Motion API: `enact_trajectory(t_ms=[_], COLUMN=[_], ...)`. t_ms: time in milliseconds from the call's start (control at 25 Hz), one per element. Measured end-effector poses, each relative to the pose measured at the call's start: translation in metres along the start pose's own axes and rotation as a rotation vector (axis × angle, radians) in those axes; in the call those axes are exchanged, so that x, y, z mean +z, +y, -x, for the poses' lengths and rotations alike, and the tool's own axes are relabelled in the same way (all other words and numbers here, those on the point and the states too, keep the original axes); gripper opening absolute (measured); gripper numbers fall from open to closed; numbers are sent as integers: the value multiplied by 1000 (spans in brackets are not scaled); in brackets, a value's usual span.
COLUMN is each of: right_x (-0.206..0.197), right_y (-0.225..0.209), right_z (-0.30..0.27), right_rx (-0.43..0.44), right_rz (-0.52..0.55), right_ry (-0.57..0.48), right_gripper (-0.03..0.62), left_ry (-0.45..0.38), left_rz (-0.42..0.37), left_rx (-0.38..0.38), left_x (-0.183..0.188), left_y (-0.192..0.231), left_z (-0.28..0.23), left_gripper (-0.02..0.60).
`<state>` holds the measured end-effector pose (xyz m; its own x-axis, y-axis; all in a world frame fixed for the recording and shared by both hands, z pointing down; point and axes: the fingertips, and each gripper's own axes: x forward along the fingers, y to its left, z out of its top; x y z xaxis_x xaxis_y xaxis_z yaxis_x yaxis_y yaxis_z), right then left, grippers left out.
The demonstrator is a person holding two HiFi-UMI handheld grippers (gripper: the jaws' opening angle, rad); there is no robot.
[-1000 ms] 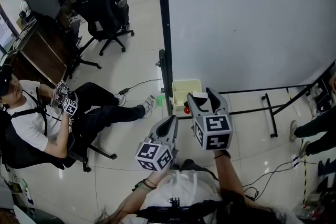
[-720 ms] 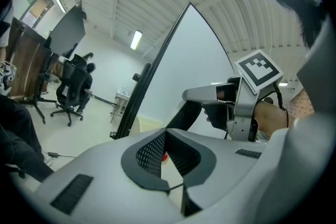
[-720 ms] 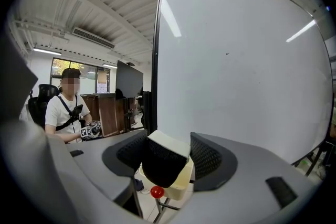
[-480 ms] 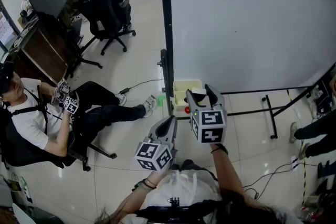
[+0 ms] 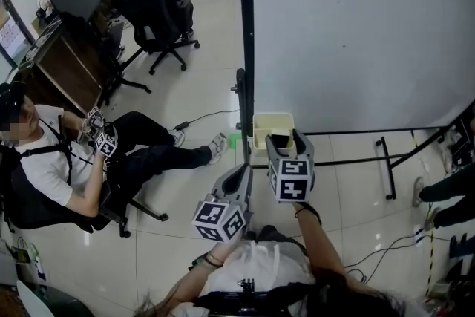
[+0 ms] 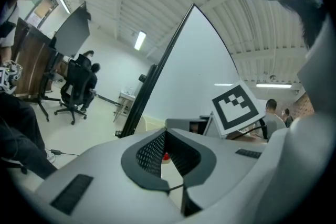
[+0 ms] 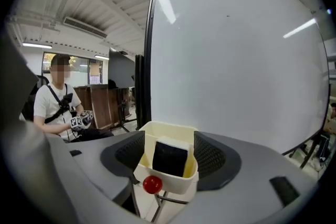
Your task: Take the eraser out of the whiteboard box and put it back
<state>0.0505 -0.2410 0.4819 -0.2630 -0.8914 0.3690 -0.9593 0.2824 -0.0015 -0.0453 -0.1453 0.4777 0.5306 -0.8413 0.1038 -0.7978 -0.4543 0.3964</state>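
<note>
A cream whiteboard box (image 5: 269, 117) hangs on the black frame beside the whiteboard (image 5: 356, 26). The eraser (image 7: 170, 158), black-faced with a white back, stands upright inside the box (image 7: 169, 179). My right gripper (image 7: 168, 139) straddles the box, and its jaws are opening, with a gap between each pad and the eraser. From the head view, the right gripper (image 5: 286, 142) sits low over the eraser (image 5: 280, 139). My left gripper (image 5: 241, 173) hangs lower left of the box, shut and empty. In its own view the left gripper (image 6: 166, 134) has its tips touching.
A red knob (image 7: 152, 184) sits on the frame under the box. The black frame post (image 5: 245, 33) runs up the board's left edge and stand rails (image 5: 386, 167) cross the floor. A seated person (image 5: 52, 167) with grippers, office chairs (image 5: 159, 33) and a floor cable (image 5: 197, 119) lie to the left.
My right gripper has come down with the eraser, from just above the box to low over it. The eraser now stands in the box. The left gripper has stayed put.
</note>
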Motion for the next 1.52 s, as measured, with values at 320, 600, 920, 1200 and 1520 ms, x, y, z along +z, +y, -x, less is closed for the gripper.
enact_trajectory(t_ms=[320,600,920,1200,1520], right_x=[24,15,10,10,10], right_y=[-9,7,16,13,11], right_z=[63,75,70,68,68], right_rx=[26,46,65,66,65], right_rz=[-230,-188,-161,-167,-168], right_ry=[-116,-78,-57,-58,-55], right_gripper=[6,6,9,9,9], left_ry=[16,24,19,13,14], left_rz=[0,-9,-6,-4,-5], left_rx=[-32,-63,-46,-35,-39], left_x=[-4,-6,-6,-5,-5], left_y=[-8,-19,-13,-9,-11], left_z=[-6,-12,-10,-10,-11], left_gripper=[-14,-14,-14,-14,-14])
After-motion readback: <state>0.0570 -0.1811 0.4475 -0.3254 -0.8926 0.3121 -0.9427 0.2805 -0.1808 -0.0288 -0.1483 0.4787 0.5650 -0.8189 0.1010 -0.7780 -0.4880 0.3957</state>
